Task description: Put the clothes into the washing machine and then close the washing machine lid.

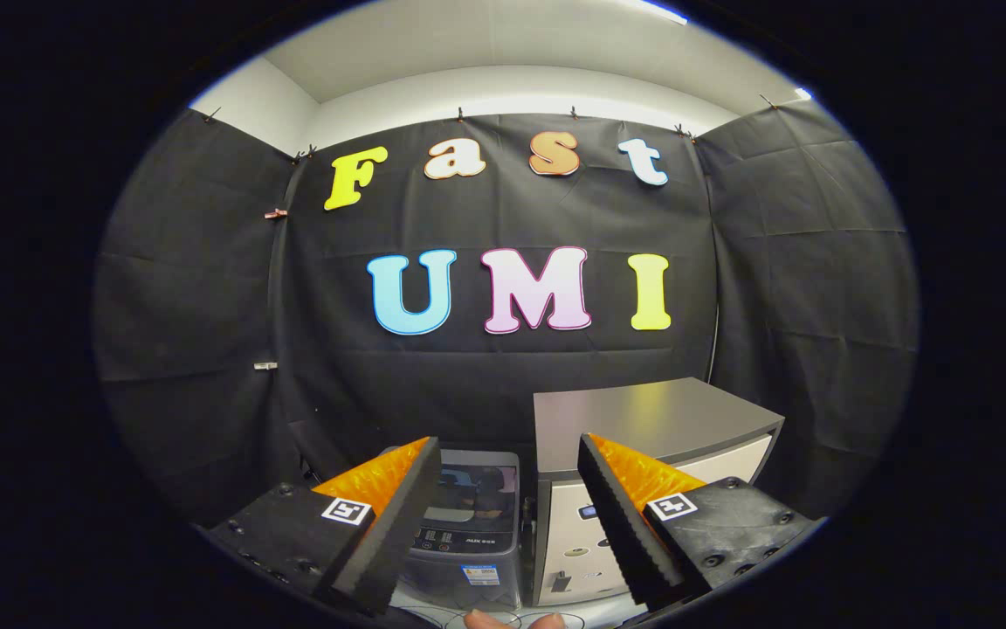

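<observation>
The small washing machine [468, 524] stands at the back of the counter [468, 616], against the black cloth, framed between the spread fingers. Its lid looks shut, though I can't be sure. The tongs [507, 524] hang released and empty, seemingly lining up an approach. A grey cabinet [643, 428] sits just beside the machine.

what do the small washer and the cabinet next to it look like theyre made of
The small washer beyond the open gripper looks like grey moulded plastic with a glossy dark lid that reflects light. The cabinet beside it seems laminate or painted board: flat matte grey top, pale front. Neither is certain from the look alone.
</observation>
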A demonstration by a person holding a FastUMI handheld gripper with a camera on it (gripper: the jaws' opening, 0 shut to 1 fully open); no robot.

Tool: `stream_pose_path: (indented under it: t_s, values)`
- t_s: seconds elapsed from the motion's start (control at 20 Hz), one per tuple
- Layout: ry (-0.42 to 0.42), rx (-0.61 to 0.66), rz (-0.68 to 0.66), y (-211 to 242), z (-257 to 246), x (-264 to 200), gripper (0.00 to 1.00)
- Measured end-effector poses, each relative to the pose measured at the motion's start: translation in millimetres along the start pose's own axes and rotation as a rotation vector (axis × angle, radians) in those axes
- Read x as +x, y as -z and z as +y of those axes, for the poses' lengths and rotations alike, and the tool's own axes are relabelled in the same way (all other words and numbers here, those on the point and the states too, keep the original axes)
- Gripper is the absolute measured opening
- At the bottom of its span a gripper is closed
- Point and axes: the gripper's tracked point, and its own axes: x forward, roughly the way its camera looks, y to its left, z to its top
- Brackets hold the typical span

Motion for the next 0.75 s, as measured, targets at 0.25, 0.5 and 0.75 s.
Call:
stream_pose_path:
  t_s: [0.25,0.5,0.75]
  values:
    - [-0.01,0.007,-0.001,1.0,4.7,-1.1,0.99]
    - [-0.03,-0.004,-0.008,2.9,6.6,-1.6,0.99]
    - [0.0,0.019,0.011,9.4,-9.1,2.7,0.99]
